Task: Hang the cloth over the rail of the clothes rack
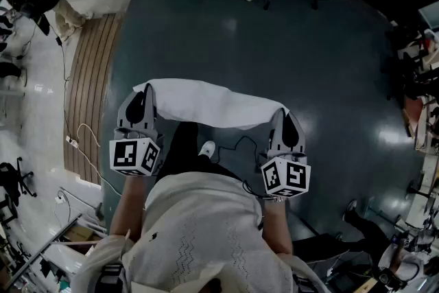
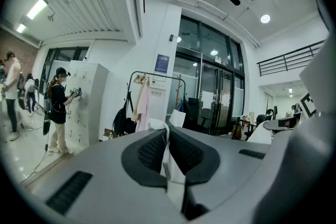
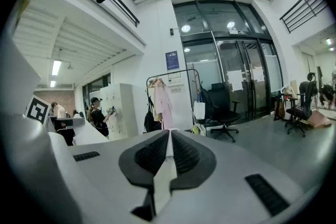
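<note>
White cloth (image 1: 206,103) stretched between both claws, held up over dark floor (image 1: 274,44), close in front of the person (image 1: 206,230). Its left end is pinched tight in left claw (image 1: 142,103), its right end likewise in right claw (image 1: 284,119). Far off by glass doors (image 3: 241,86): clothes rack (image 3: 176,73), garments (image 3: 160,105) on it.

The cloth (image 1: 206,103) is plain white against a dark blue-grey floor (image 1: 309,58). The left gripper (image 1: 142,98) and right gripper (image 1: 287,114) are pale grey with black ribbed pads (image 3: 152,155), and their cubes are white with black square markers. The person's top (image 1: 206,230) is cream with a faint zigzag knit.
</note>
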{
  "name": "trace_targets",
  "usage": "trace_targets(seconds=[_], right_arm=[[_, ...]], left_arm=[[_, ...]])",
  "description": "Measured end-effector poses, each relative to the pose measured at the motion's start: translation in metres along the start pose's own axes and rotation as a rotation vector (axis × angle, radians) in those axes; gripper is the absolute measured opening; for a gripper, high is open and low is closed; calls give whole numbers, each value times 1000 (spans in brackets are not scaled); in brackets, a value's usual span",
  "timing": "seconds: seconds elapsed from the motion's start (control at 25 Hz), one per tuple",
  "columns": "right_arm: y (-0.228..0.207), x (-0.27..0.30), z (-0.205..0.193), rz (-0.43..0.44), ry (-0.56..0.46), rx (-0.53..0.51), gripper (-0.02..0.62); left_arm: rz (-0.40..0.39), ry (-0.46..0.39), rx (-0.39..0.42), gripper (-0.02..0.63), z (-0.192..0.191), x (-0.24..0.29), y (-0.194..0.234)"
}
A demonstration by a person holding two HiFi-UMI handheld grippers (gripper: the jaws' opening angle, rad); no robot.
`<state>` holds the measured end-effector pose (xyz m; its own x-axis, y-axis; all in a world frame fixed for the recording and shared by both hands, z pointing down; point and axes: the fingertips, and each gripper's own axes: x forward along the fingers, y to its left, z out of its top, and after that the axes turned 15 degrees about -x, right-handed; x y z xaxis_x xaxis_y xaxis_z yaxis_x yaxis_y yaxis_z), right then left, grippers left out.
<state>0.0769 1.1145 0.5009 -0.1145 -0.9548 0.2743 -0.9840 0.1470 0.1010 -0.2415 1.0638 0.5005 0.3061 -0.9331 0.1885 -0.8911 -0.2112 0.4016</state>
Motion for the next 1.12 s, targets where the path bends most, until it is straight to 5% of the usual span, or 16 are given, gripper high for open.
trace_targets(seconds=[0.32,0.64,1.12], right_arm=[[-4,105,15,-28,33,-24,21],[9,202,86,-107,-18,-38,21],[10,289,115,-97,-35,-39,21]], left_arm=[[-16,11,-12,18,18,100,40],[-115,-50,29,18,102,209,79],[-92,-59,8,18,135,281,119]])
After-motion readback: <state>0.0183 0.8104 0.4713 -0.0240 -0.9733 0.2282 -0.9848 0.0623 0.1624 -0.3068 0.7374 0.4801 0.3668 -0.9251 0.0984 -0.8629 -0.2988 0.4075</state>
